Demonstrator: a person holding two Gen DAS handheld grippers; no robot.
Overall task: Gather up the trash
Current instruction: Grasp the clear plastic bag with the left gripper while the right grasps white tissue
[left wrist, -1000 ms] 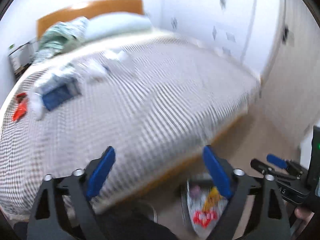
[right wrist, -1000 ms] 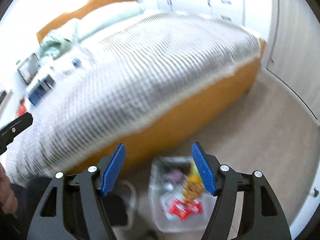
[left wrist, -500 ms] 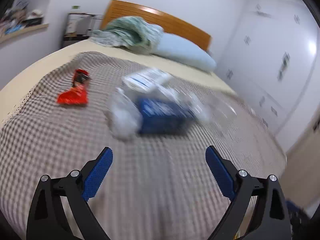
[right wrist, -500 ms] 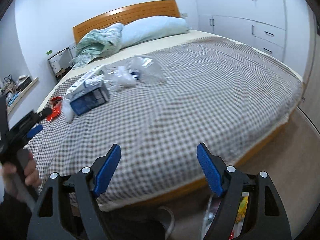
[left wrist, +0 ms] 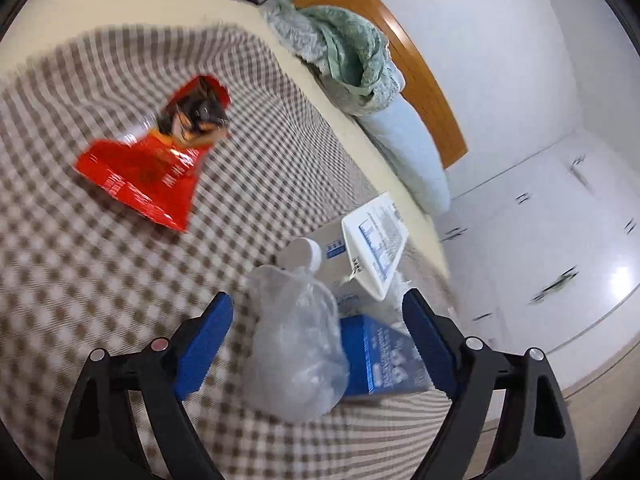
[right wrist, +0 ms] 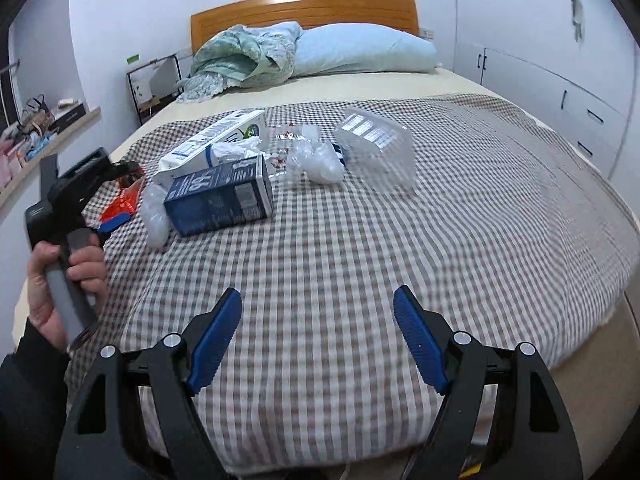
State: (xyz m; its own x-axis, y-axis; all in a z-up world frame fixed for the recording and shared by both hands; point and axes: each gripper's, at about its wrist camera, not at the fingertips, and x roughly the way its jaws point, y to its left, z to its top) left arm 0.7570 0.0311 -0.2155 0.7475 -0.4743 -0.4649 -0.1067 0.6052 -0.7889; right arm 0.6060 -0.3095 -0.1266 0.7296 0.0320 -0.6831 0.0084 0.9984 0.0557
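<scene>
Trash lies on the checked bedspread (right wrist: pixel 360 248). In the left wrist view my left gripper (left wrist: pixel 318 340) is open, its fingers on either side of a crumpled clear plastic bag (left wrist: pixel 296 340), not touching it. Behind the bag lie a dark blue carton (left wrist: pixel 380 356) and a white carton (left wrist: pixel 376 244); a red snack wrapper (left wrist: pixel 156 164) lies to the upper left. My right gripper (right wrist: pixel 318 336) is open and empty over the bed's near part. In its view are the blue carton (right wrist: pixel 220 200), white carton (right wrist: pixel 212 144), a clear plastic container (right wrist: pixel 376 152) and small clear bags (right wrist: pixel 316 160).
A green blanket (right wrist: pixel 244 60) and a light blue pillow (right wrist: pixel 360 52) lie by the wooden headboard (right wrist: pixel 304 8). White cupboards (right wrist: pixel 560 60) line the right wall. A black wire rack (right wrist: pixel 152 88) and a shelf with clutter (right wrist: pixel 36 128) stand on the left.
Both grippers swung up from the floor bin to the bed. The left one has moved in close over the plastic bag and cartons. The right one now faces the bed squarely.
</scene>
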